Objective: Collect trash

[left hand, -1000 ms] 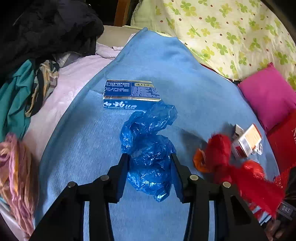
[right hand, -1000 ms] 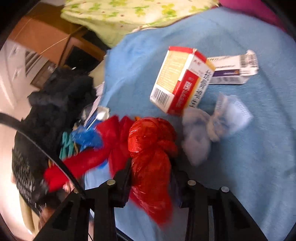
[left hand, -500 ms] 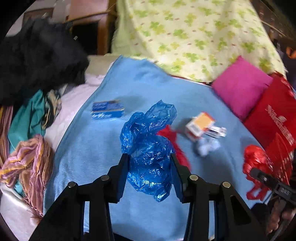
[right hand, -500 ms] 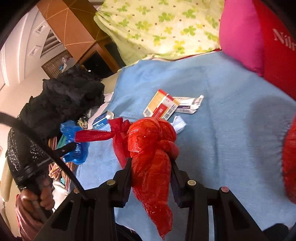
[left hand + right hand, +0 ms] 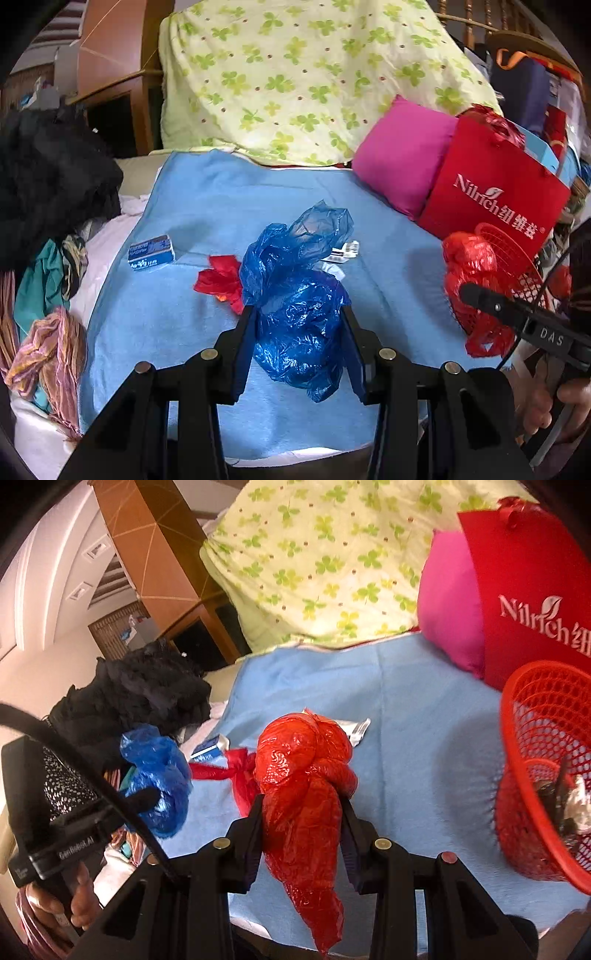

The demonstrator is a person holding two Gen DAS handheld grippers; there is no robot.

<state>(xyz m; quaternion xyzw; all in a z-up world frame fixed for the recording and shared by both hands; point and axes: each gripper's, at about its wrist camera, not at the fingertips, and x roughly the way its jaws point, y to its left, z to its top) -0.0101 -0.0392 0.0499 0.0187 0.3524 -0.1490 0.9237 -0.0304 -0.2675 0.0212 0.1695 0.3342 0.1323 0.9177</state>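
Left wrist view shows my left gripper (image 5: 298, 334) clamped on a crumpled blue plastic bag (image 5: 300, 295), held above the blue towel (image 5: 388, 266) where a red scrap (image 5: 218, 278) and a small blue box (image 5: 150, 252) lie. On the right wrist view my right gripper (image 5: 301, 821) is squeezed on a knotted red plastic bag (image 5: 303, 779) that hangs down between its fingers, with the red mesh basket (image 5: 517, 805) just to its right on the towel. Behind the basket stand a red paper bag (image 5: 524, 590) and a pink pillow (image 5: 448, 609).

The red basket (image 5: 546, 775) runs past the frame's right edge, its contents unclear
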